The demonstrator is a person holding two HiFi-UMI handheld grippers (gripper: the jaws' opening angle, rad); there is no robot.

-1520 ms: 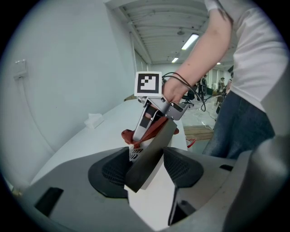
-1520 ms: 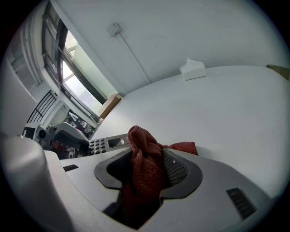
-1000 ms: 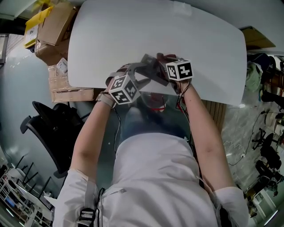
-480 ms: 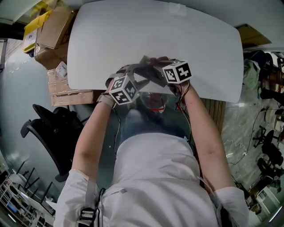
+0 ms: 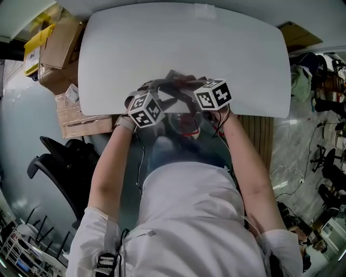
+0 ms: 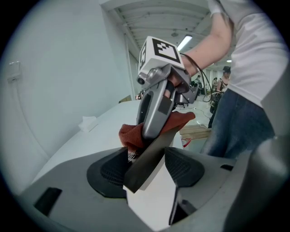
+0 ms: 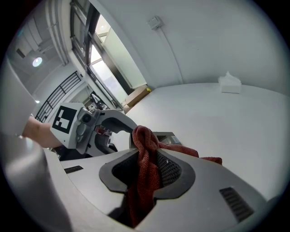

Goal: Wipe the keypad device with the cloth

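Note:
Near the white table's (image 5: 189,48) front edge, the flat grey keypad device (image 6: 152,156) lies slantwise between the pads of my left gripper (image 6: 145,168), which is shut on it across its width. Its jaws have just been opening slightly, with the device still between them. My right gripper (image 7: 147,174) is shut on the bunched red cloth (image 7: 144,140); its jaws have just been closing on it. In the left gripper view the right gripper (image 6: 156,99) stands over the device's far end, with the cloth (image 6: 131,136) against it. The device (image 7: 165,136) also shows under the cloth in the right gripper view.
A small white tissue-like object (image 5: 204,12) lies at the table's far edge. Cardboard boxes (image 5: 54,43) are stacked left of the table. A black chair (image 5: 59,162) stands to my left. The person's body fills the near side.
The right gripper, with the cloth, has drawn back toward the table's front edge and slightly left. The left gripper and the device have stayed put.

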